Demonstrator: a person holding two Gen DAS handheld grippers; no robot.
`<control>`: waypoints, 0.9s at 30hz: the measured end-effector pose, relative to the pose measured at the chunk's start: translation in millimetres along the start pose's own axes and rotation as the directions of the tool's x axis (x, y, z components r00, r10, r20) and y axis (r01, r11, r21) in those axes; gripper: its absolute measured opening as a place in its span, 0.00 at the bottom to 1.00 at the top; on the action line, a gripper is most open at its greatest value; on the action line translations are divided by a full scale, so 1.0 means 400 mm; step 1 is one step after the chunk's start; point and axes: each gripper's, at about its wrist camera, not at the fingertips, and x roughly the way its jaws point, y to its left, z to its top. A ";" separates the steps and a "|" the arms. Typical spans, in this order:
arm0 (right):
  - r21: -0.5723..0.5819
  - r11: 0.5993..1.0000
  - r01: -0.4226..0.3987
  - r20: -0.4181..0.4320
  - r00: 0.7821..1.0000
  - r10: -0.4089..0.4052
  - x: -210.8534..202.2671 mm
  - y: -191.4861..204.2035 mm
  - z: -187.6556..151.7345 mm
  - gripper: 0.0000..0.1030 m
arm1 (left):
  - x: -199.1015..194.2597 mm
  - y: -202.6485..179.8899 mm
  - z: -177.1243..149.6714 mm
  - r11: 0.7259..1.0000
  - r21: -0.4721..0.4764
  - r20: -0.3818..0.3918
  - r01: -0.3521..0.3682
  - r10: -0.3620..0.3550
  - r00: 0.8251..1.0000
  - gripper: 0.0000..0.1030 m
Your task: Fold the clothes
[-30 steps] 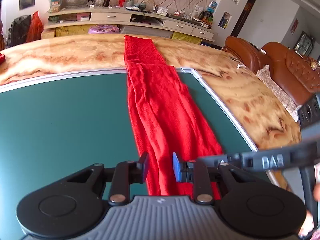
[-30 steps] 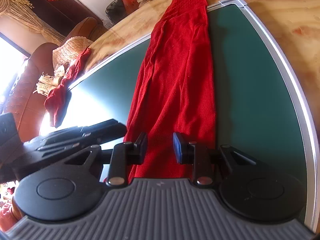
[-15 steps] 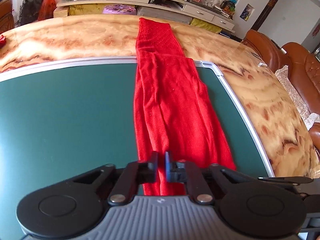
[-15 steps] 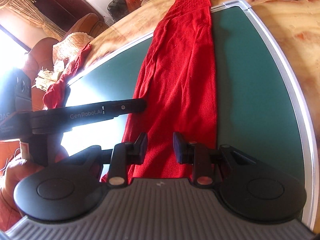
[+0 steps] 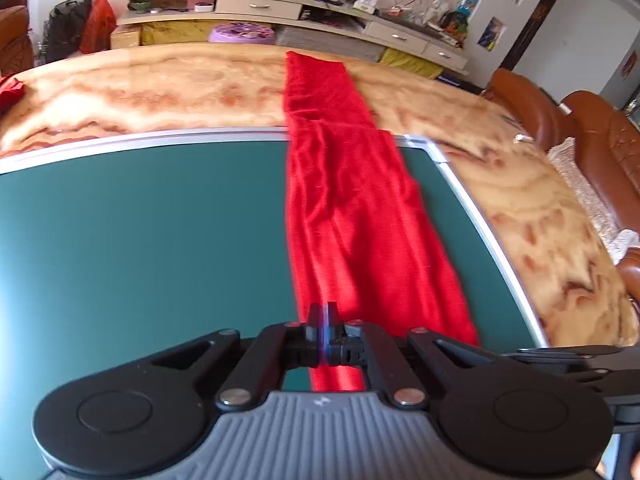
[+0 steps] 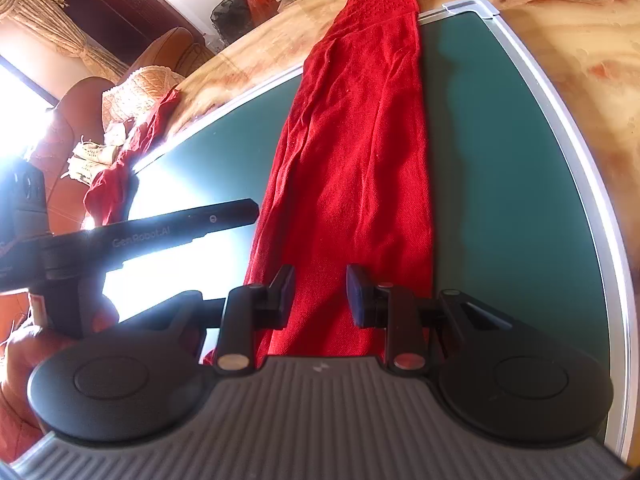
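We are keeping our left gripper (image 5: 323, 317) tilted downward with its jaws pressed together, while our right gripper (image 6: 320, 292) is pointing downward too, jaws standing partly apart, just right of the left one.

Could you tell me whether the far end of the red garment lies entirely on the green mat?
No. The red garment runs past the green mat and its silver edge, ending on the marbled tabletop.

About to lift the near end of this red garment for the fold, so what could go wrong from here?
The left gripper is shut near the red garment's left edge; a thin pinch may slip. The right gripper is open over the cloth, so lifting now could skew it. The far end overhangs the green mat and may drag.
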 end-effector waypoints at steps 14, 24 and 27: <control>0.004 1.000 -0.002 0.009 1.000 0.002 0.002 0.001 -0.004 0.32 | 0.032 -0.025 -0.006 1.000 -0.012 -0.030 -0.003 0.003 1.000 0.20; -0.032 0.999 0.042 0.010 0.999 -0.042 0.006 0.025 -0.007 0.32 | 0.024 -0.060 -0.027 0.991 0.045 0.012 -0.124 0.123 0.992 0.01; -0.020 0.998 0.060 0.001 0.998 -0.060 0.007 0.032 0.000 0.32 | 0.015 -0.063 -0.027 0.987 0.050 0.017 -0.149 0.149 0.989 0.01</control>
